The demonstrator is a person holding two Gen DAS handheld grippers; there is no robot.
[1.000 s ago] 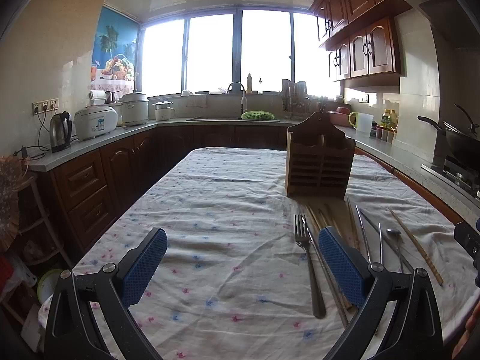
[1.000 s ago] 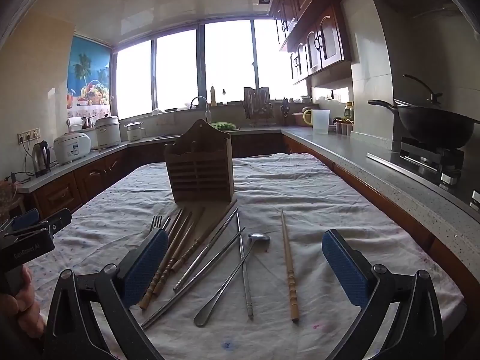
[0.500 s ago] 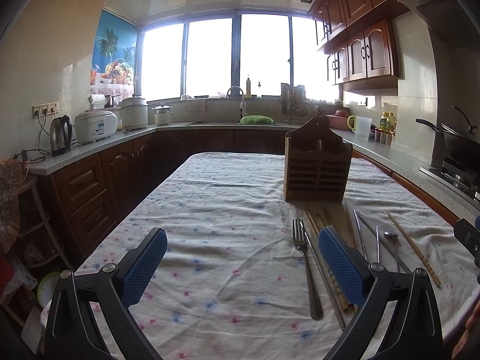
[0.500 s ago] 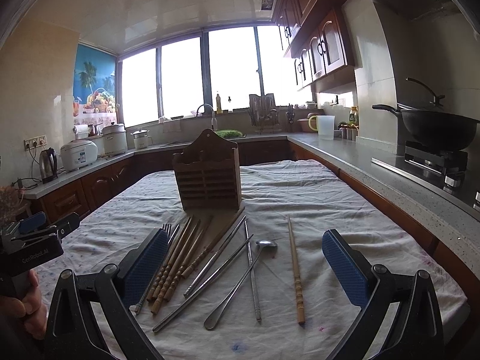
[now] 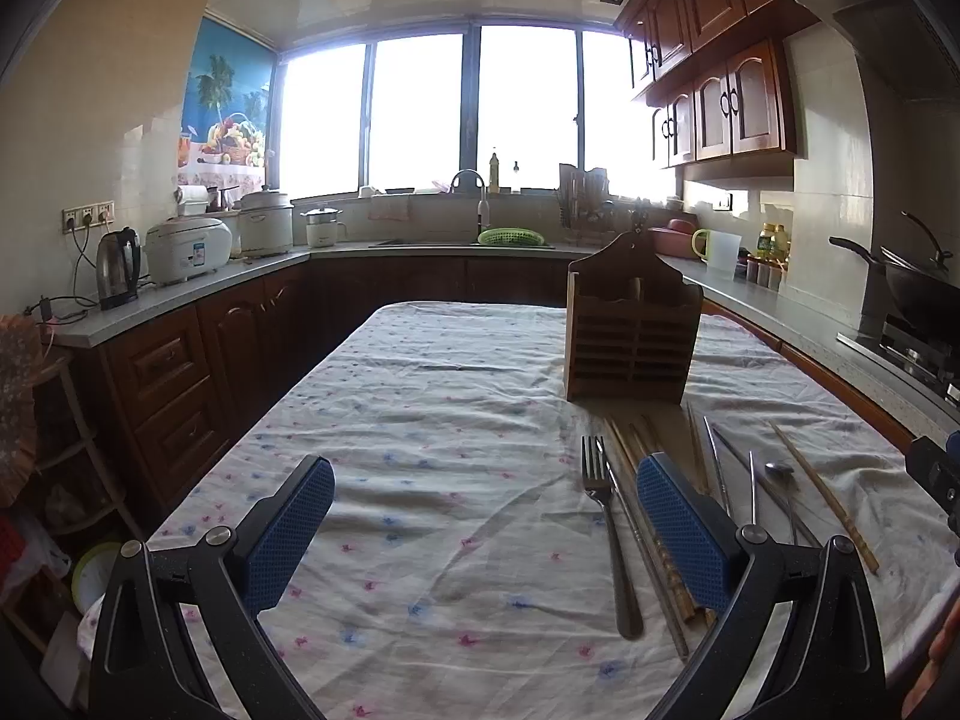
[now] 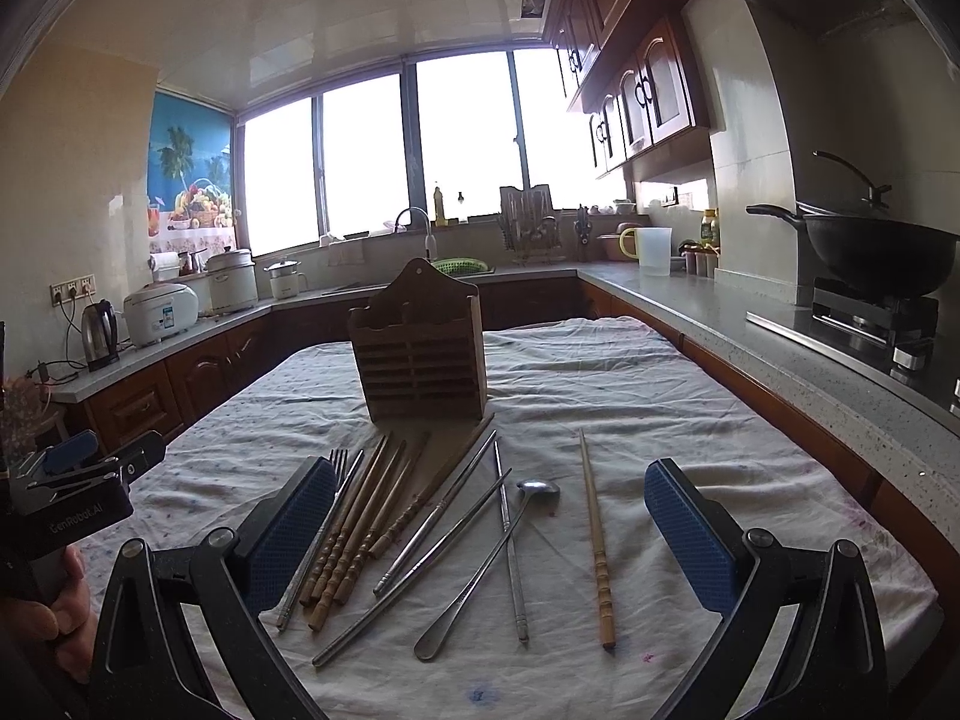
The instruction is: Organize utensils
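"GenRobot.AI" can be read on the left gripper (image 6: 72, 504). Both it and the right gripper (image 6: 489, 534) are held wide open, nothing gripped. The spoon (image 6: 489, 564), fork (image 5: 609, 534) and chopsticks (image 6: 354, 531) are laid lengthwise on the tablecloth (image 6: 630, 396), tips pointed toward the wooden holder (image 6: 420, 354).

The left gripper (image 5: 483, 525) hangs above the tablecloth (image 5: 420, 432) with its blue-padded jaws spread wide, gripping nothing. The right gripper (image 6: 489, 525) hovers over the same cloth, jaws equally wide. A hand (image 6: 57, 612) grips the left gripper's handle.
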